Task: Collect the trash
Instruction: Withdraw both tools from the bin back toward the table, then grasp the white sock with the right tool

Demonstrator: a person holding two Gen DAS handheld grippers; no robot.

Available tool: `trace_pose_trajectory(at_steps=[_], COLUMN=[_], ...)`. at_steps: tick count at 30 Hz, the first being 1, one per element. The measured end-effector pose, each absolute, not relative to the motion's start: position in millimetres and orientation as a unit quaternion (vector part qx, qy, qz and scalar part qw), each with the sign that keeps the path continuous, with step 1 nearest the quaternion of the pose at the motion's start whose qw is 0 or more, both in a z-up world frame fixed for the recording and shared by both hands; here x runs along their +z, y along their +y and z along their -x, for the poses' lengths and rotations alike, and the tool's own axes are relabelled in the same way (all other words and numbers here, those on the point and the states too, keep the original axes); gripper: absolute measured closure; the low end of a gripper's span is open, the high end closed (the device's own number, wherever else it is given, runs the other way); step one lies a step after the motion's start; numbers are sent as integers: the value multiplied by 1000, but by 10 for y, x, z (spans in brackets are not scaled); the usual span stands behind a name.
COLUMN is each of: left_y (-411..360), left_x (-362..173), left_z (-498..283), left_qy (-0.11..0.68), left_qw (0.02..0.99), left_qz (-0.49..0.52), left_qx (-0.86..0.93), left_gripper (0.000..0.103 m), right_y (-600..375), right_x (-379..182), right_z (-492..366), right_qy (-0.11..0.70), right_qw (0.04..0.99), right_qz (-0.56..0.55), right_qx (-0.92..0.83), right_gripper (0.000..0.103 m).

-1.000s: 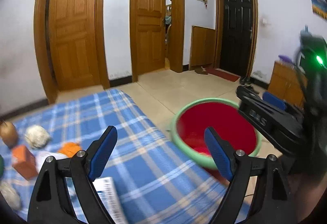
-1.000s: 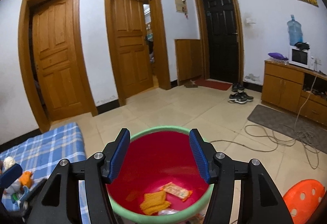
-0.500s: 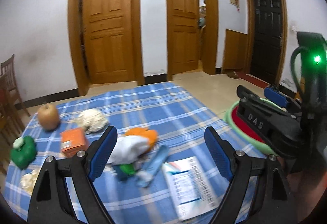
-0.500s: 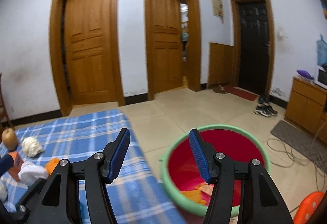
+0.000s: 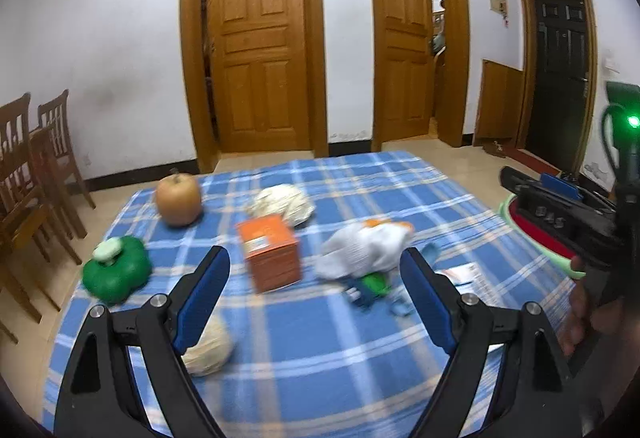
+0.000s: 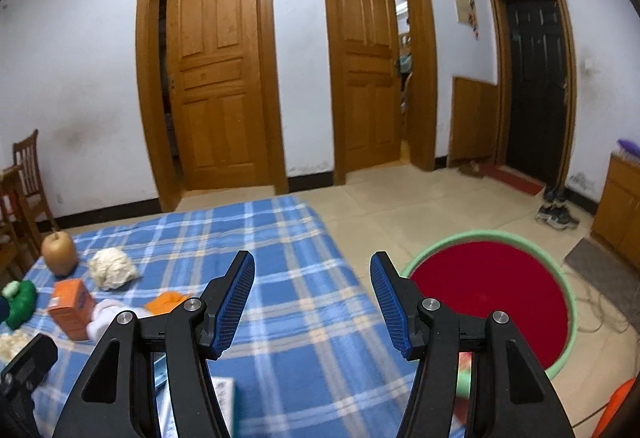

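Observation:
Trash lies on a blue plaid cloth [image 5: 352,350]: an orange box [image 5: 270,256], a white and orange crumpled glove [image 5: 364,244], two crumpled paper balls [image 5: 282,200] [image 5: 208,348], a green wrapper [image 5: 370,286] and a white leaflet [image 5: 464,276]. My left gripper [image 5: 314,296] is open and empty above the cloth's near part. My right gripper [image 6: 312,304] is open and empty over the cloth's right edge. The red basin with a green rim [image 6: 490,296] stands on the floor to the right; it also shows in the left wrist view [image 5: 536,238].
A brown apple [image 5: 178,198] and a green toy [image 5: 118,270] sit at the cloth's left. Wooden chairs [image 5: 36,166] stand at the far left. Wooden doors [image 6: 216,86] line the back wall. Shoes [image 6: 558,214], a cabinet [image 6: 618,206] and floor cables [image 6: 600,302] lie right.
Both grippers have swung left, from over the red basin to over the plaid cloth. The trash items have come into view. Both stay open.

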State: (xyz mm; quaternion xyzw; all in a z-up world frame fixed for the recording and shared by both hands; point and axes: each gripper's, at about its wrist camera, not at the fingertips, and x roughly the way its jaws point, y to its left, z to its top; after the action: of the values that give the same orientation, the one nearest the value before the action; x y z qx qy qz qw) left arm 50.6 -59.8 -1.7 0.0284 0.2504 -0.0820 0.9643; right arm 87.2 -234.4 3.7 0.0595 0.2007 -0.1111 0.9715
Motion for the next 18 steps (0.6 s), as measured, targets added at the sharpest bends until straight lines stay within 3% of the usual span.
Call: trace_pose_trajectory(at_steps=[18], left_y=[340], left_x=[-103], left_z=[-343], left_qy=[274], left_qw=[961], left_qz=[11], left_qx=[-28], left_gripper=[17], right_y=[-1638], right_x=[71], right_z=[-720], right_qy=[197], right_qw=[980], right_qz=[4], right_qx=[-27], right_gripper=[39])
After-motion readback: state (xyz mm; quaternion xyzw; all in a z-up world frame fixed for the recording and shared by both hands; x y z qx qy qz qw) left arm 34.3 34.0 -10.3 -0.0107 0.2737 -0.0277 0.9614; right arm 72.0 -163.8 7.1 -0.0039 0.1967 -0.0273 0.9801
